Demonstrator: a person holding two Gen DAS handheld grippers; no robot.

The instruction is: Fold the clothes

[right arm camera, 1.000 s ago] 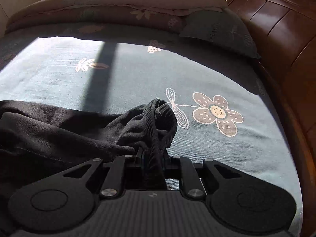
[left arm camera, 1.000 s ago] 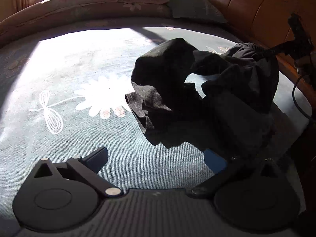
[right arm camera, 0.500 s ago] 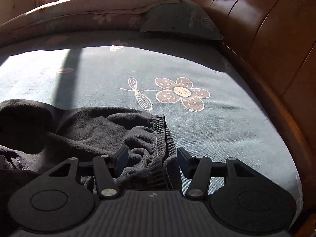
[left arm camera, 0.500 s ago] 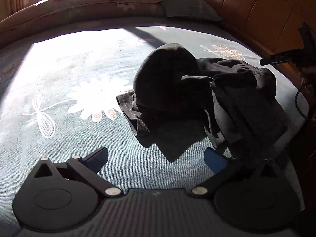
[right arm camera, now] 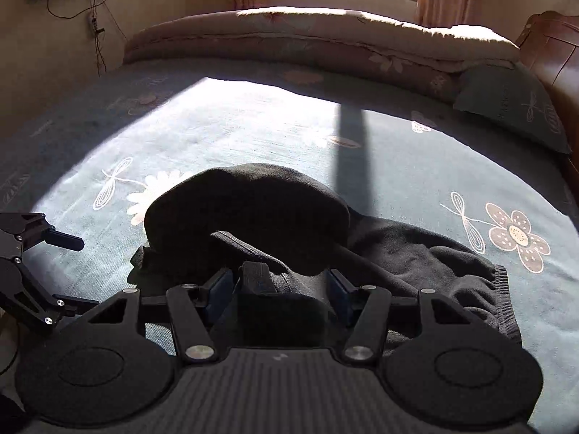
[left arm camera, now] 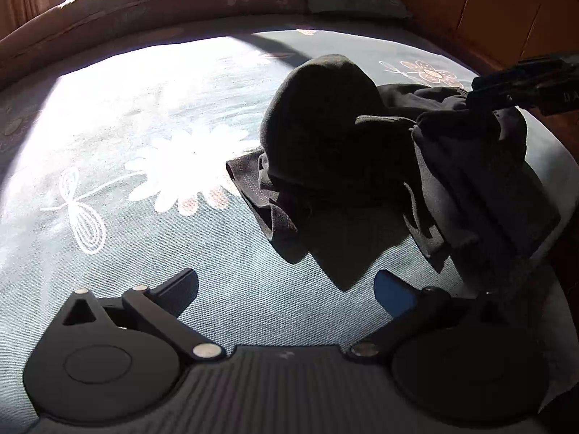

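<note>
Since a second ago your right gripper (right arm camera: 280,287) has let go of the waistband it was pinching: its fingers now stand spread, and the black trousers (left arm camera: 362,152) lie dropped on the bed (left arm camera: 126,115) instead of hanging stretched between cloth and tool. The right wrist view has also swung up, so the window and the folded quilt (right arm camera: 307,36) along the far edge of the bed now show. Your left gripper (left arm camera: 286,289) is spread wide as before, holding nothing, over bare sheet near the front edge.

The trousers sit in a crumpled heap by the bed's right edge, near the wooden headboard (left arm camera: 506,11). A fold of the cloth lies between your right fingers (right arm camera: 220,285), but they are not pressed on it. From the left view the heap lies ahead and to the right of the fingers, apart from the left one; the right finger is close to the cloth's near edge.
</note>
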